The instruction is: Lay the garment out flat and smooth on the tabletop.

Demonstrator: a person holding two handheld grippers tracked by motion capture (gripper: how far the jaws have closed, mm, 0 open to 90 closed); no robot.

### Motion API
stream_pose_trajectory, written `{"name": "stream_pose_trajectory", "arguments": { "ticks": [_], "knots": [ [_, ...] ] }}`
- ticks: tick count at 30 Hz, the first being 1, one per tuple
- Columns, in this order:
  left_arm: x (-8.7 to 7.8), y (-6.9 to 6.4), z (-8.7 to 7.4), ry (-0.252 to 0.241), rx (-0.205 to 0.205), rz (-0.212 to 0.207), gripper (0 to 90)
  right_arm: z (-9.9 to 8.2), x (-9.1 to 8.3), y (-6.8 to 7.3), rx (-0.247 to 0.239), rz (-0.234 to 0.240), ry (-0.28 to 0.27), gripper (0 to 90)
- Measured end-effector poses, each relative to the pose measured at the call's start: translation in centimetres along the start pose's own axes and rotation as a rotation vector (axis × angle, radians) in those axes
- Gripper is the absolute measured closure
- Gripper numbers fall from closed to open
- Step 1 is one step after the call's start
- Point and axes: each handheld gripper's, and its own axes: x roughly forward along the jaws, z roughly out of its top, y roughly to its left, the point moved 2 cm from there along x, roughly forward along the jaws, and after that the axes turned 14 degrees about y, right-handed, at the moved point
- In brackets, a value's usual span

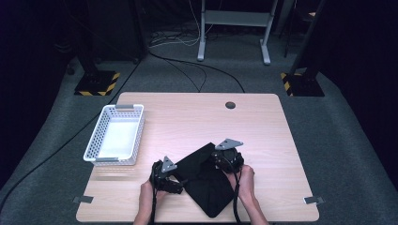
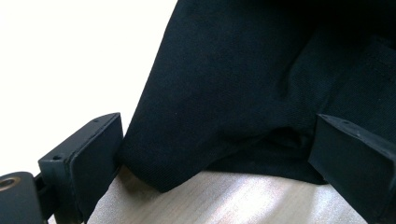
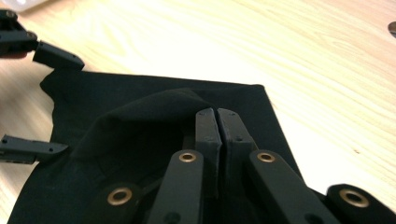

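A black cloth (image 1: 206, 180) lies crumpled on the wooden table (image 1: 197, 117) near its front edge. My right gripper (image 1: 219, 160) is over the cloth's far right part. In the right gripper view its jaws (image 3: 217, 113) are pressed together on a fold of the black cloth (image 3: 140, 112), which tents up toward the tips. My left gripper (image 1: 177, 183) is at the cloth's left side, open. In the left gripper view a rounded corner of the cloth (image 2: 224, 93) sits between the wide-apart jaws of my left gripper (image 2: 219, 128) and just touches the left pad. The right gripper view also has my left gripper (image 3: 74, 105) with its jaws apart.
A white perforated basket (image 1: 94, 140) stands empty at the table's left. A round cable hole (image 1: 230, 105) is near the far edge. Tape marks sit at the front corners. Beyond the table, cables and stand feet rest on the grey floor.
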Motion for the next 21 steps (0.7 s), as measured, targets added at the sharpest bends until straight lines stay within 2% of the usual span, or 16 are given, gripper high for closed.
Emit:
{"name": "stream_pose_trajectory", "arguments": {
  "ticks": [9,14,21],
  "knots": [
    [0.0,0.0,0.0,0.000,0.000,0.000,3.8,0.3,-0.7,-1.1,0.021,-0.012,-0.010,87.5],
    [0.0,0.0,0.0,-0.001,0.001,-0.001,4.1,0.5,-1.2,-2.2,0.055,-0.012,-0.027,87.6],
    [0.0,0.0,0.0,-0.002,0.002,-0.001,4.2,0.4,-1.4,-3.2,0.076,-0.023,-0.026,87.6]
  ]
}}
